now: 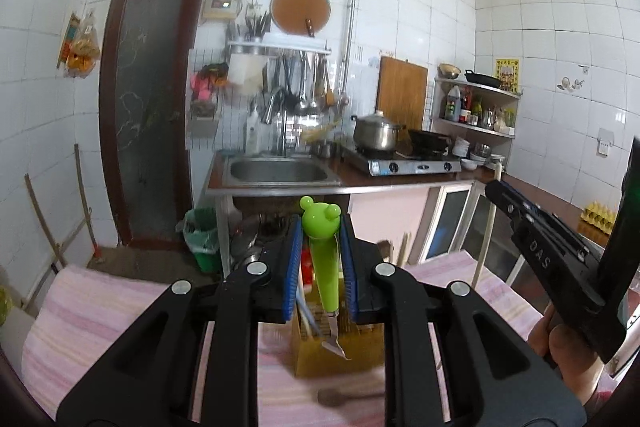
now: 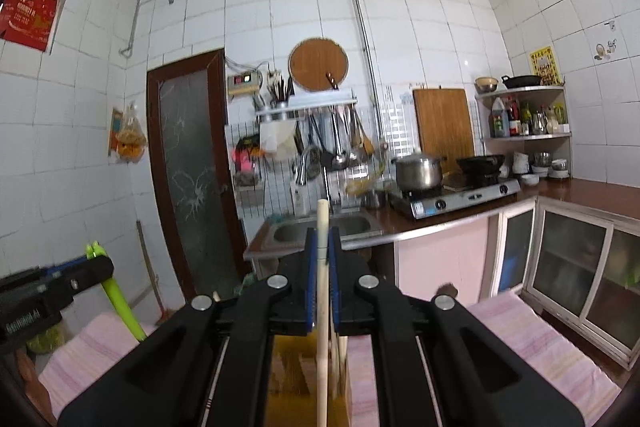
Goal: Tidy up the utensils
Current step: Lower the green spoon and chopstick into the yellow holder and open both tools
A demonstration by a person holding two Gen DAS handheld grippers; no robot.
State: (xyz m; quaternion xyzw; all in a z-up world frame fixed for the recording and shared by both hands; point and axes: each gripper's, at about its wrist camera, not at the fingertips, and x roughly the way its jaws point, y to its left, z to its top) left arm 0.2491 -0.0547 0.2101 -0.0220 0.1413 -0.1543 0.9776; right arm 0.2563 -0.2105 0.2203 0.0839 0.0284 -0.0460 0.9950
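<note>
My left gripper (image 1: 320, 227) is shut on a green frog-headed utensil (image 1: 323, 259), held upright with its metal end down over a yellow wooden utensil holder (image 1: 360, 347). A white-handled utensil (image 1: 308, 315) stands in the holder. My right gripper (image 2: 323, 239) is shut on a pale wooden stick-like handle (image 2: 322, 307), upright over the same holder (image 2: 288, 367). The left gripper (image 2: 80, 273) and green utensil (image 2: 120, 303) show at the left of the right wrist view. The right gripper (image 1: 544, 239) shows at the right of the left wrist view.
The holder stands on a pink striped cloth (image 1: 100, 307). A brown wooden-handled item (image 1: 344, 395) lies on the cloth before the holder. Behind are a sink counter (image 1: 280, 173), a stove with pot (image 1: 376, 135), a green bin (image 1: 202, 239) and glass cabinet doors (image 2: 576, 267).
</note>
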